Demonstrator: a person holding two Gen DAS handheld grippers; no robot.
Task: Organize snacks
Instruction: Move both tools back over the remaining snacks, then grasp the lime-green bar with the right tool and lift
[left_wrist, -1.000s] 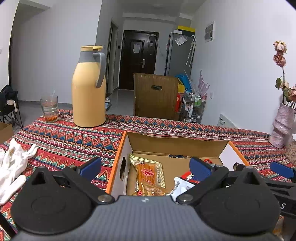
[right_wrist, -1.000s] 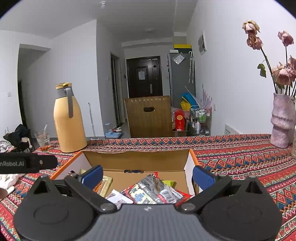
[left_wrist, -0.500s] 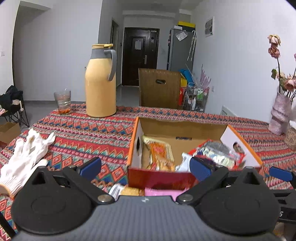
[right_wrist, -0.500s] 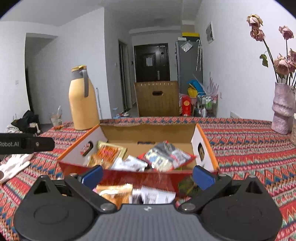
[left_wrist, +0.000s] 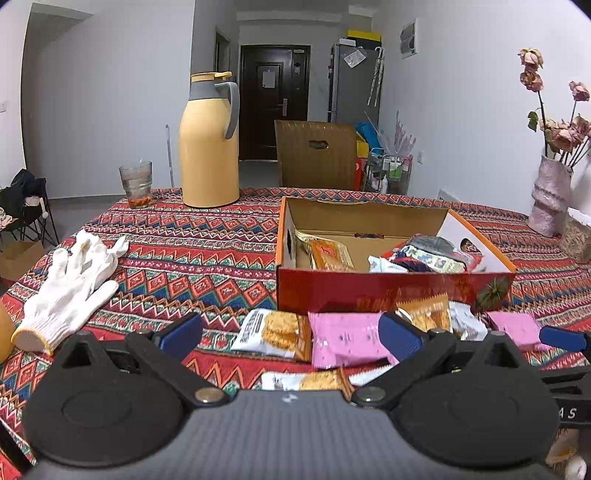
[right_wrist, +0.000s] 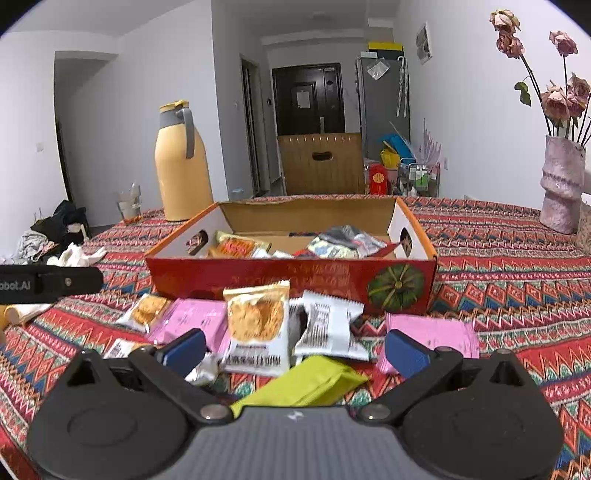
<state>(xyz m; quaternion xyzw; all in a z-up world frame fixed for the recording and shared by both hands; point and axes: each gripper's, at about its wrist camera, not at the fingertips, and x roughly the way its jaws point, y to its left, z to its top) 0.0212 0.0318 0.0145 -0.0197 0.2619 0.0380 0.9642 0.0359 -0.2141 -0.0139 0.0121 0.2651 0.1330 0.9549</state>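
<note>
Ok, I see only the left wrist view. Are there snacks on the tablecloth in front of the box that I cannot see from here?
Observer: Yes. A lime green packet lies nearest the right gripper, in front of the other packets.
Operator: Is the right gripper holding something?
Observer: No. Its jaws stand open and grip nothing; the green packet just lies low between them.
Operator: Is anything else hidden from me?
Observer: A small silver foil packet lies on the cloth, close beside that gripper's left finger.
</note>
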